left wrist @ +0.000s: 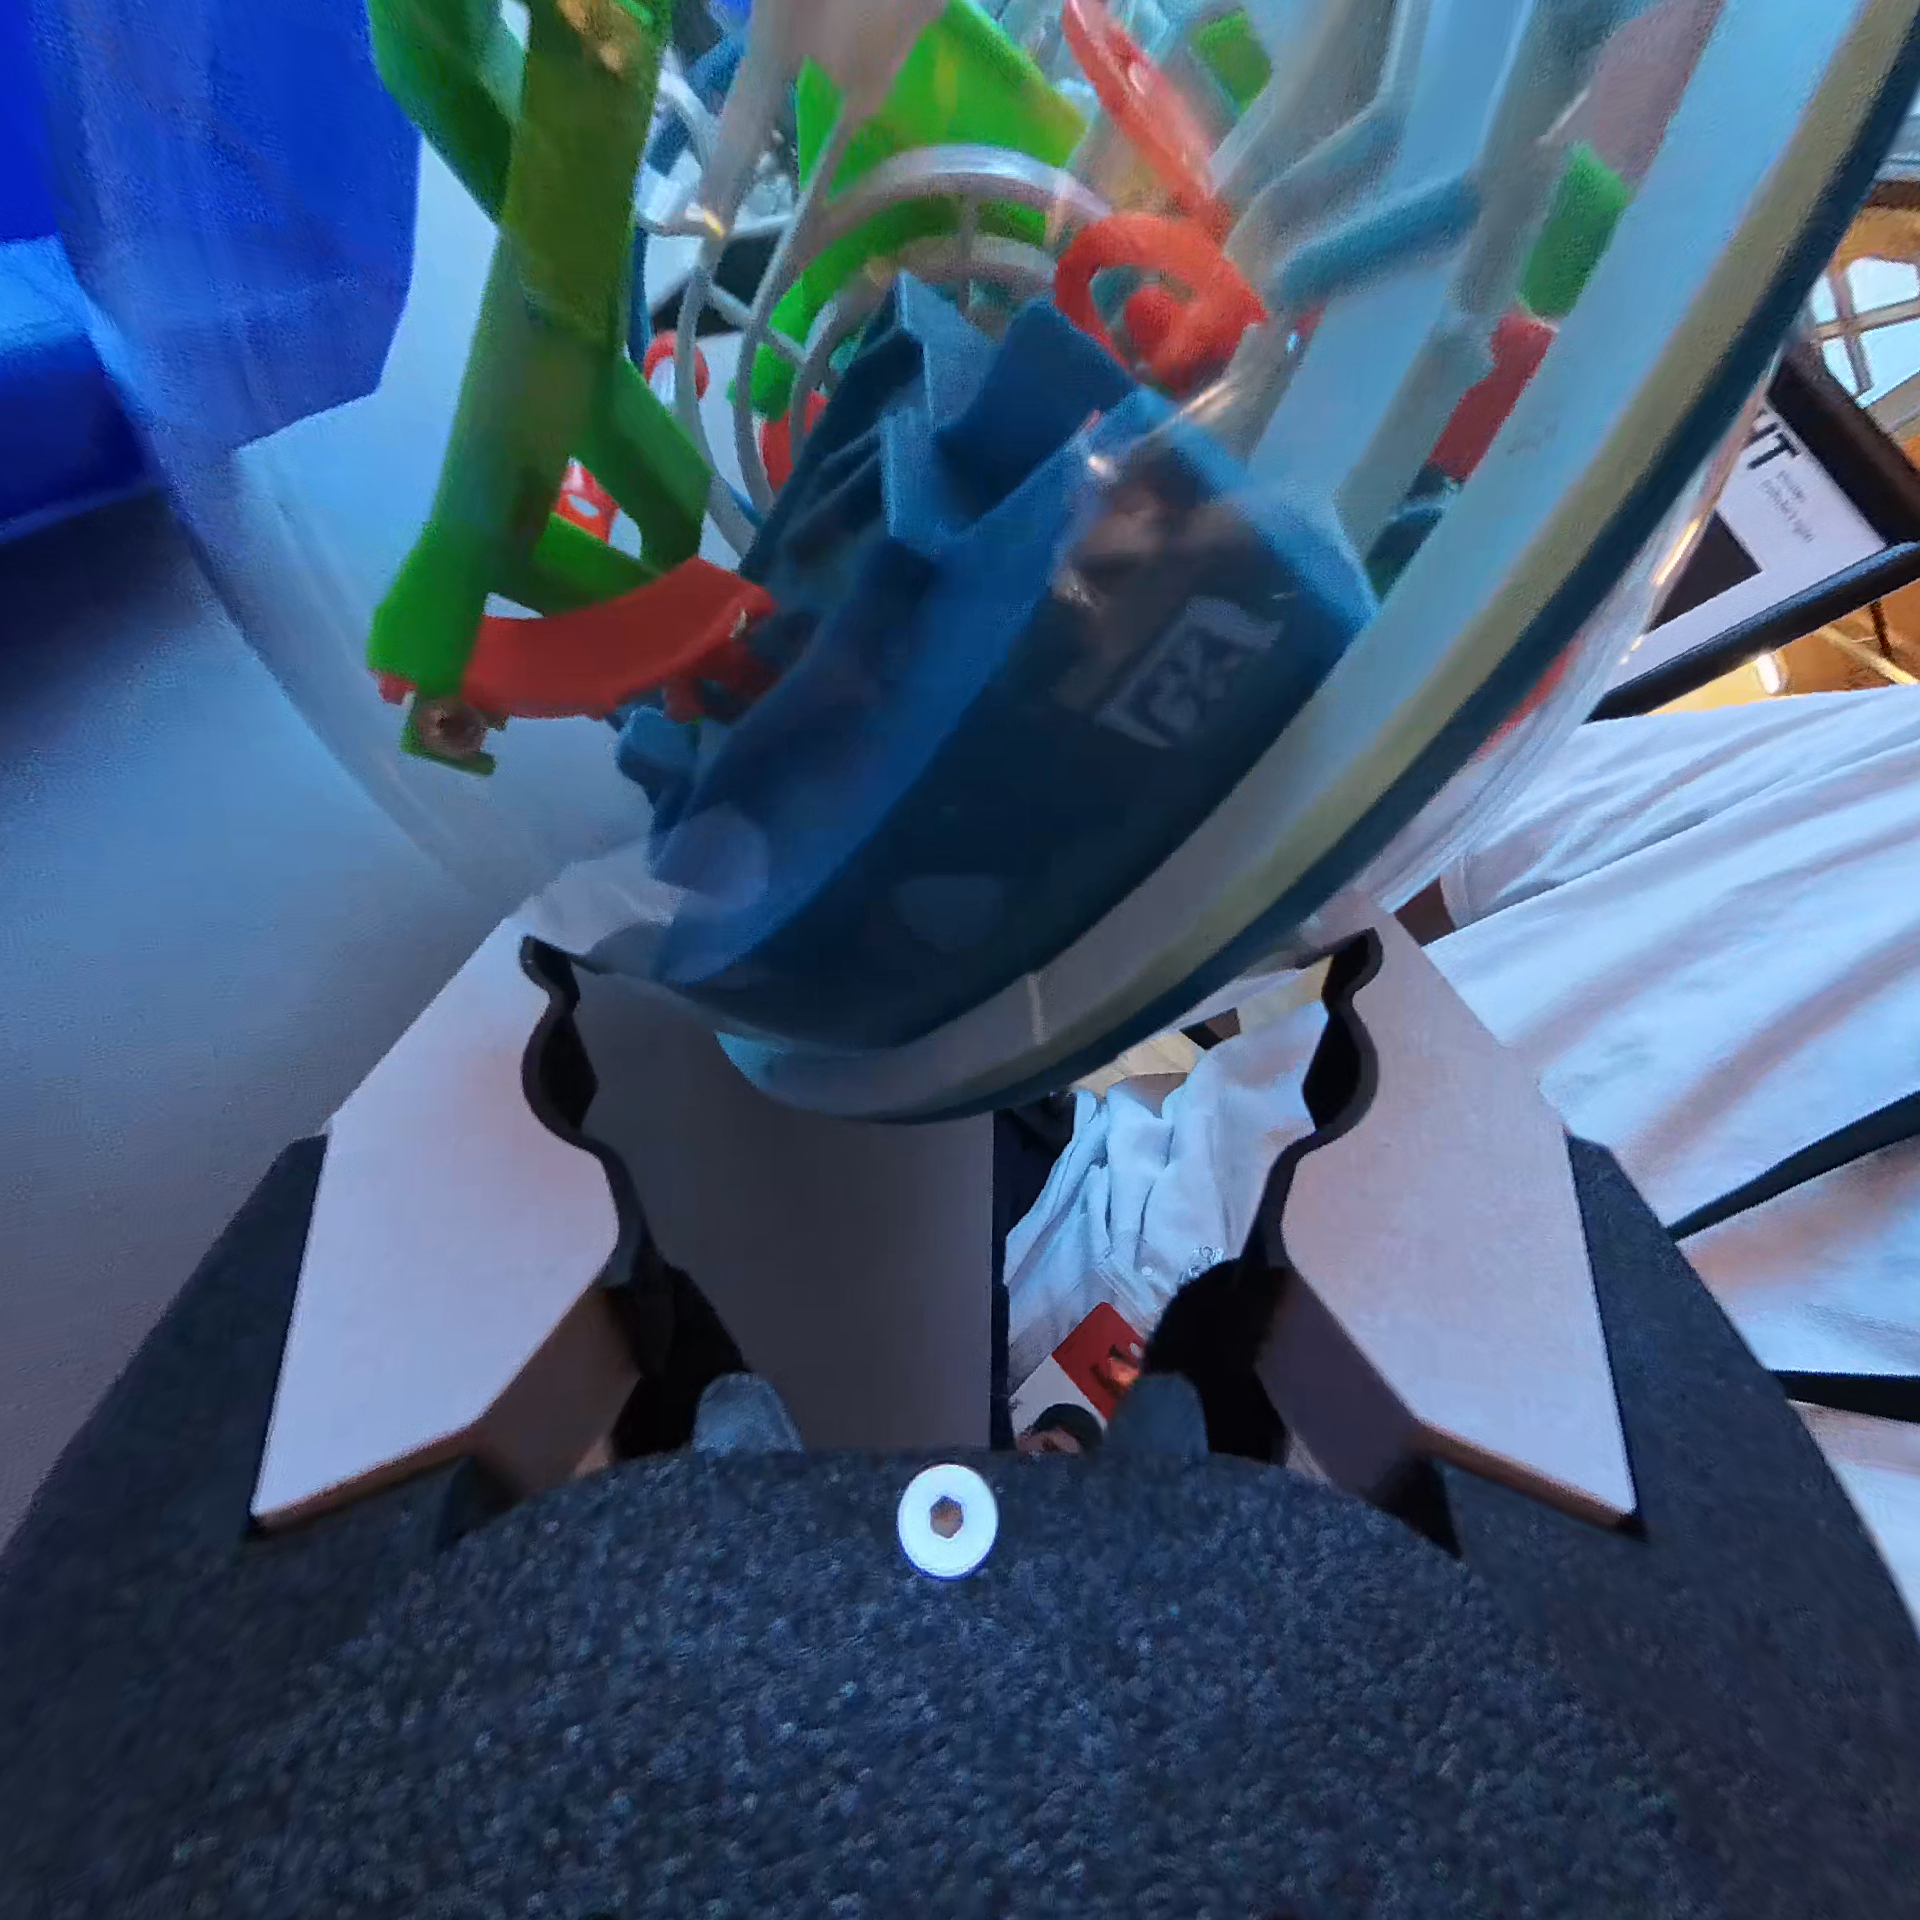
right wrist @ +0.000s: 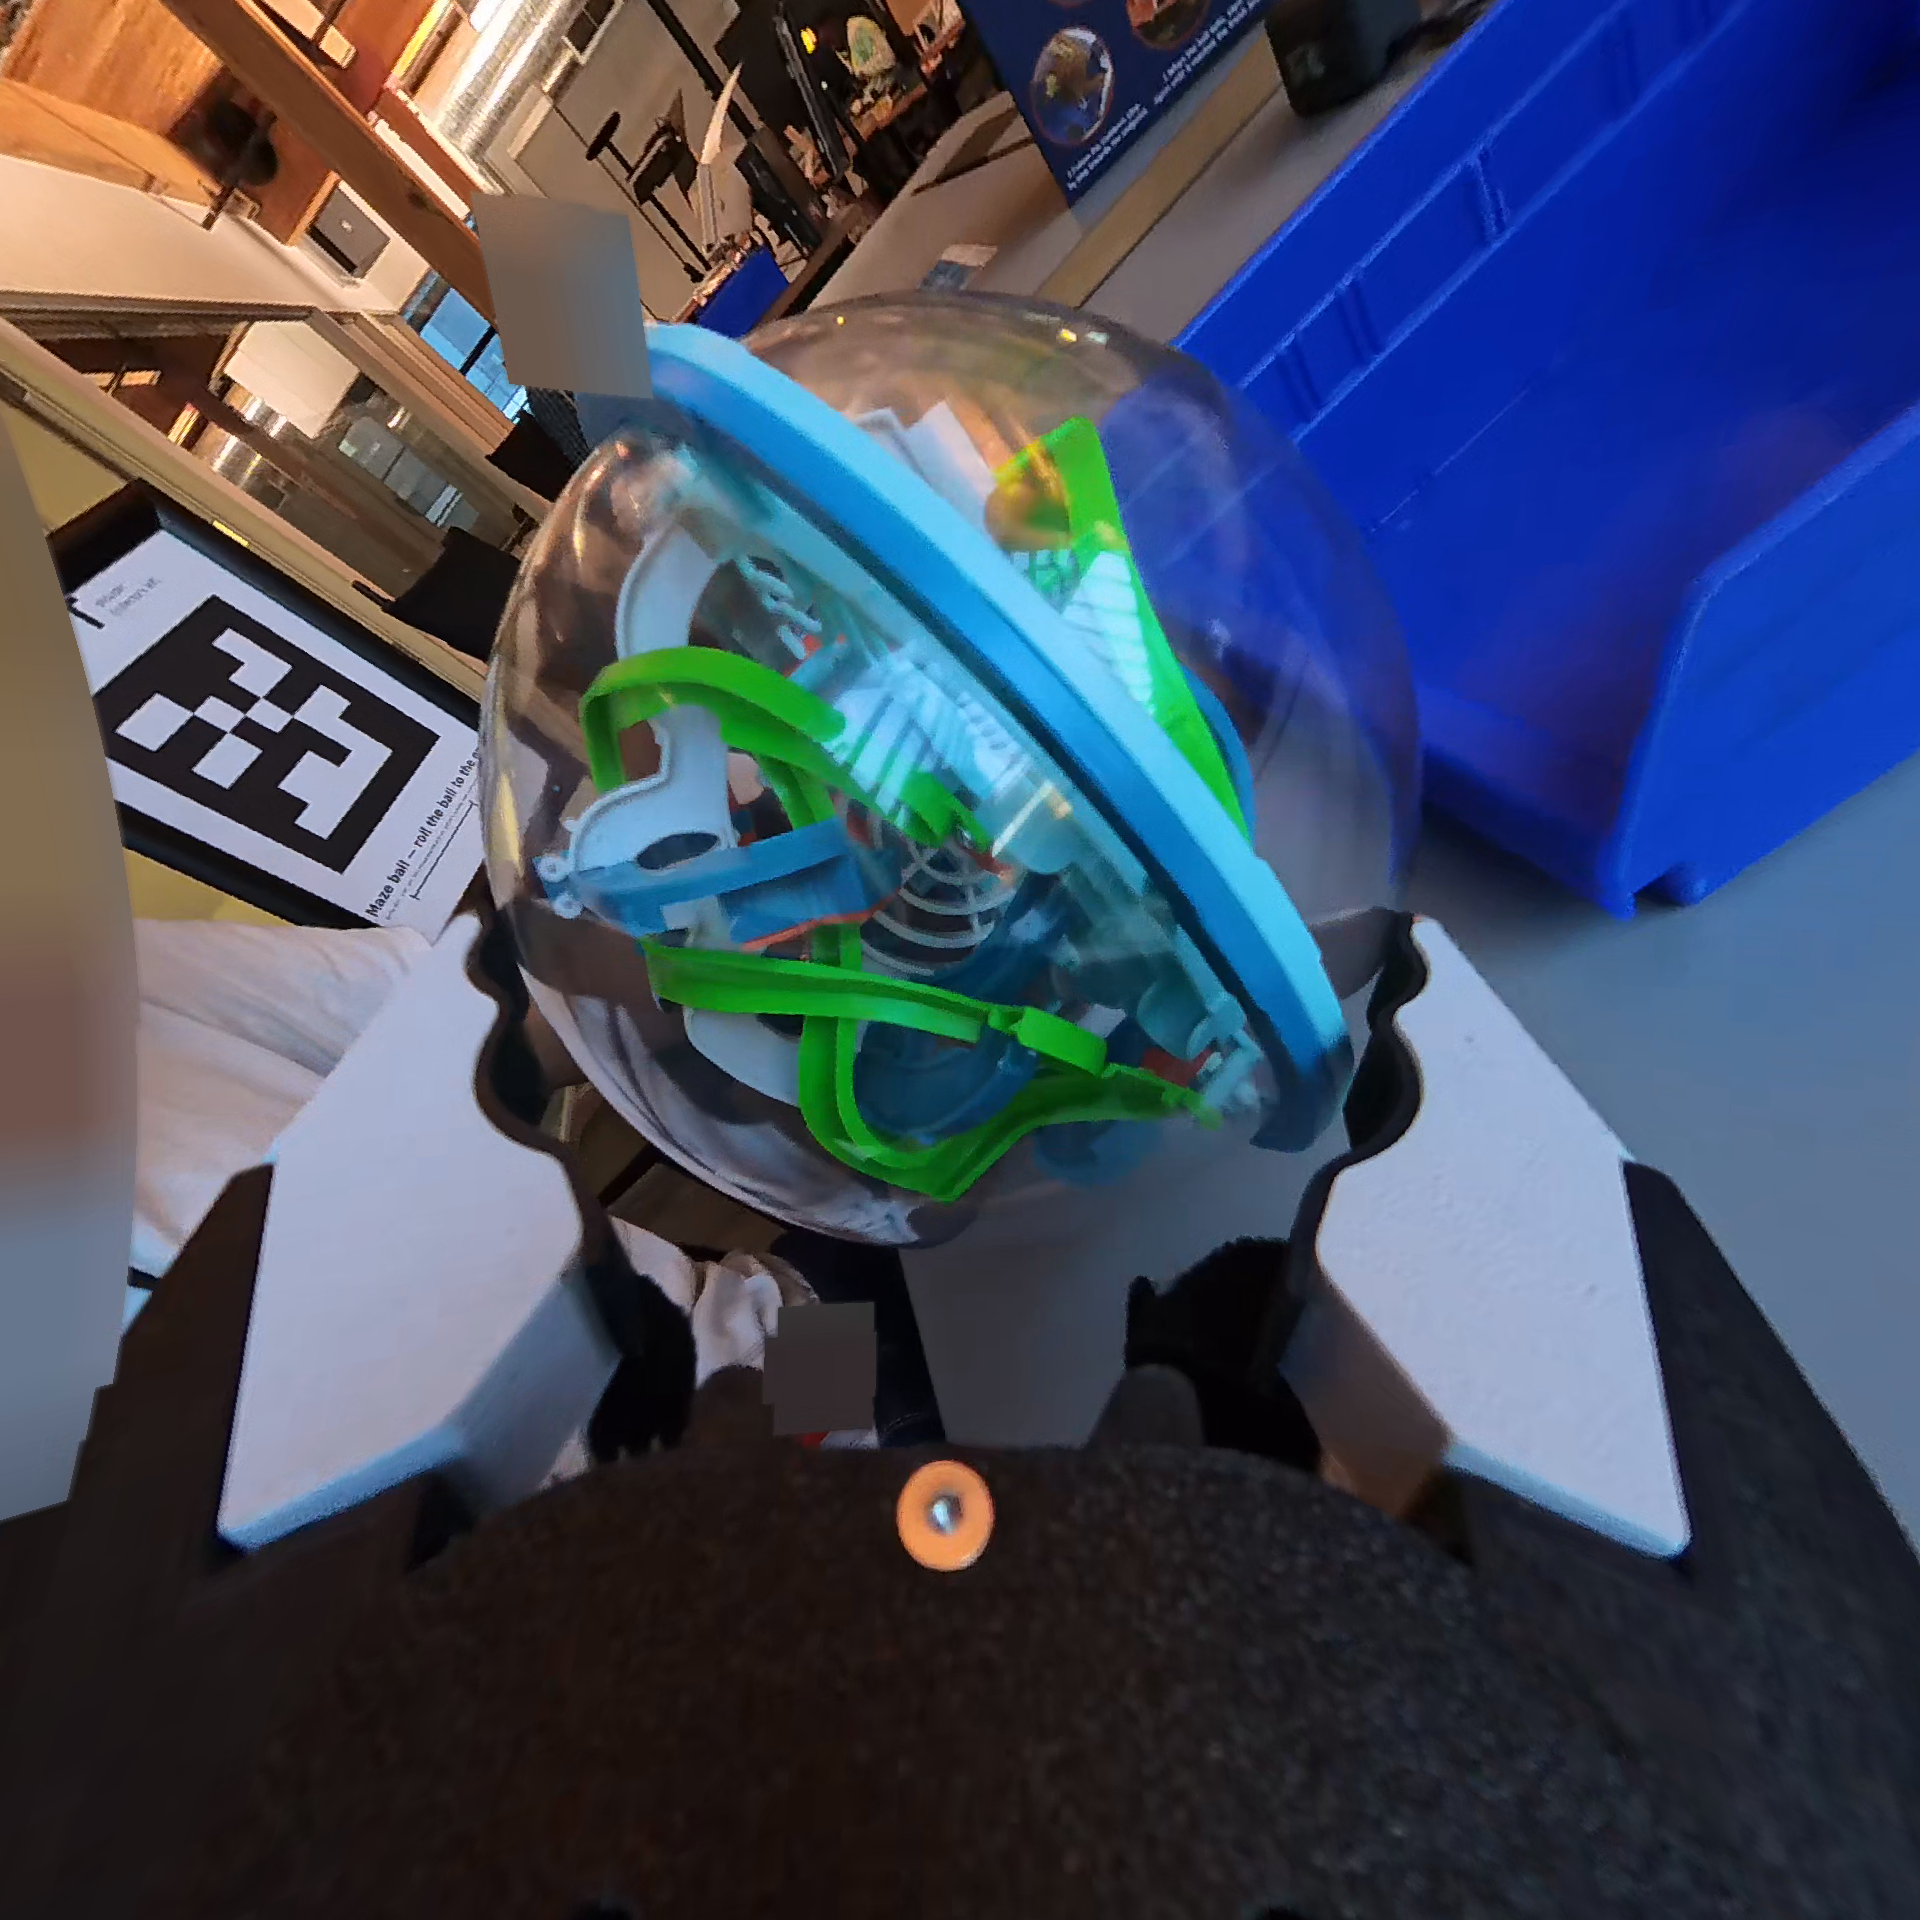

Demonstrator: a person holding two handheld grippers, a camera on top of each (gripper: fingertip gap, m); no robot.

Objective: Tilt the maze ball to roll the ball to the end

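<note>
The clear round maze ball (right wrist: 935,769) is sitting clamped between the right gripper (right wrist: 940,1039) fingers, holding green, blue and white plastic tracks. The left gripper (left wrist: 951,1023) is pressing on it too. A blue bin (right wrist: 1621,499) is sitting right of it.

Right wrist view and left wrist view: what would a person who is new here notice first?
First, the clear maze ball, full of green, blue and white tracks, sitting tilted between the wide-open fingers of the right gripper. Behind it to the right is a big blue bin. In the left wrist view the ball fills the frame, right at the tips of the left gripper.
</note>
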